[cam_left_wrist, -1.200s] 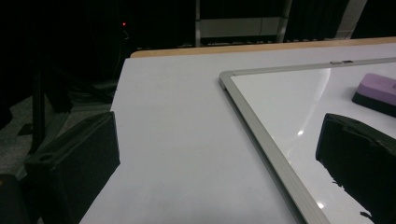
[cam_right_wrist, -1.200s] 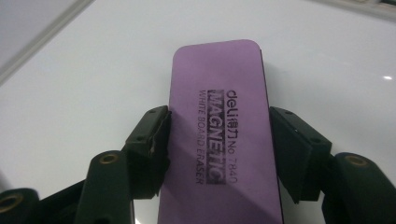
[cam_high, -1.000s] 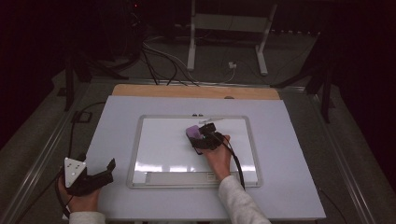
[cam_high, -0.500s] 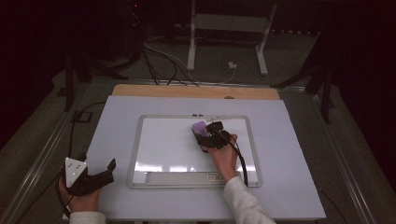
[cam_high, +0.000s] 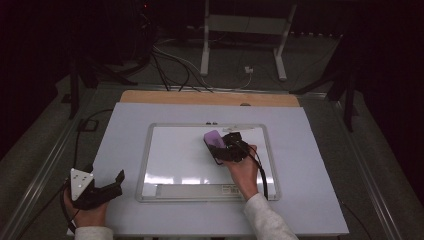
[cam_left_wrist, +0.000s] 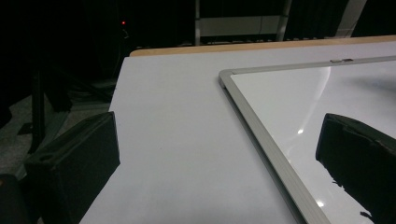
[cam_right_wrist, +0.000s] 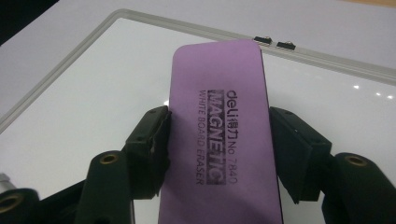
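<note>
My right claw clamps the purple eraser by its long sides, flat over the whiteboard for wiping. Left claw rests apart and empty near the table edge, out of the way.

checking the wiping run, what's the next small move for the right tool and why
Probably sweep the purple eraser on across the whiteboard. The right tool has its jaws shut on the eraser's sides, near the board's far edge, with open white surface around it. The left tool rests open beside the board.
</note>
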